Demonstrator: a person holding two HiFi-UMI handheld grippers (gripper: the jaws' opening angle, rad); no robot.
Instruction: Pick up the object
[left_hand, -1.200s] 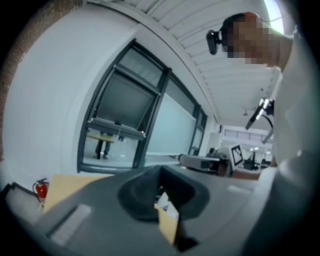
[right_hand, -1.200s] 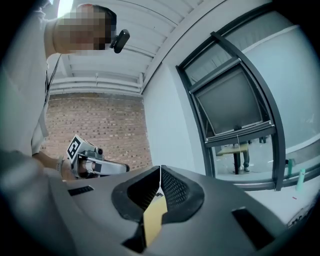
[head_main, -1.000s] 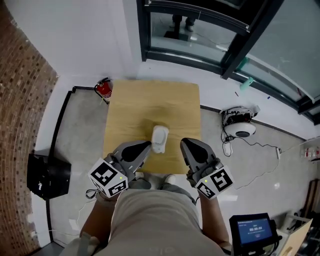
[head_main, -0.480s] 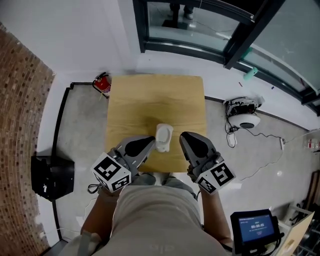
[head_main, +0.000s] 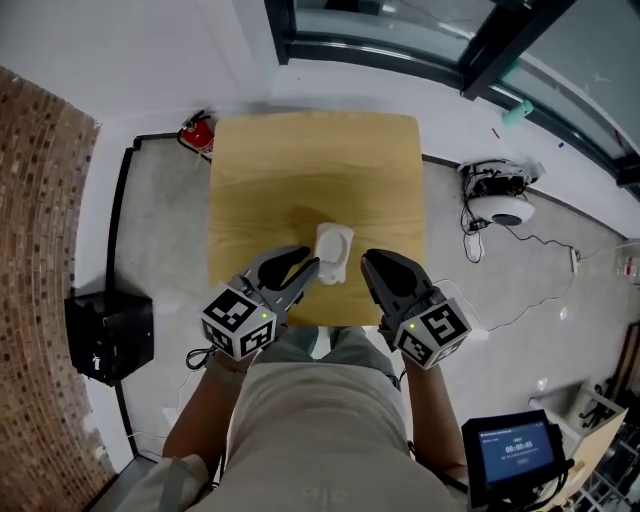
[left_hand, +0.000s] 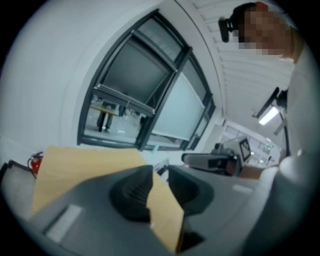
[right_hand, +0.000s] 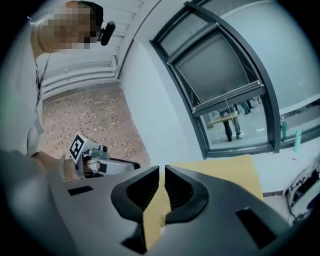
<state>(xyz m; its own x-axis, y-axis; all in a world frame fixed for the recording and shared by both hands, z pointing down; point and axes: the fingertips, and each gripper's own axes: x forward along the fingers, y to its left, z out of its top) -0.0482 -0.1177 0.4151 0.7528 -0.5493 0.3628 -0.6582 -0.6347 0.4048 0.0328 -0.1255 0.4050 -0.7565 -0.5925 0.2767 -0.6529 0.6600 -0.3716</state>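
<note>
A small white object (head_main: 334, 252) lies on the wooden table (head_main: 260, 180), near its front edge. In the head view my left gripper (head_main: 303, 268) reaches in from the lower left, its tips right beside the object's left side. Its jaws are opening, and the left gripper view shows only table wood in the gap of the left gripper (left_hand: 160, 172). My right gripper (head_main: 369, 263) hovers just right of the object, apart from it. In its own view the right gripper (right_hand: 161, 172) has its jaws nearly together with nothing held. Neither gripper view shows the object.
A red fire extinguisher (head_main: 197, 132) stands at the table's far left corner. A black box (head_main: 110, 335) sits on the floor to the left, by a brick wall (head_main: 40, 250). A white device with cables (head_main: 500, 197) lies on the floor at right, a lit screen (head_main: 515, 450) at bottom right.
The left gripper's tips have come up beside the white object and its jaws have parted. The right gripper has stayed just right of the object. The head view has tilted slightly.
</note>
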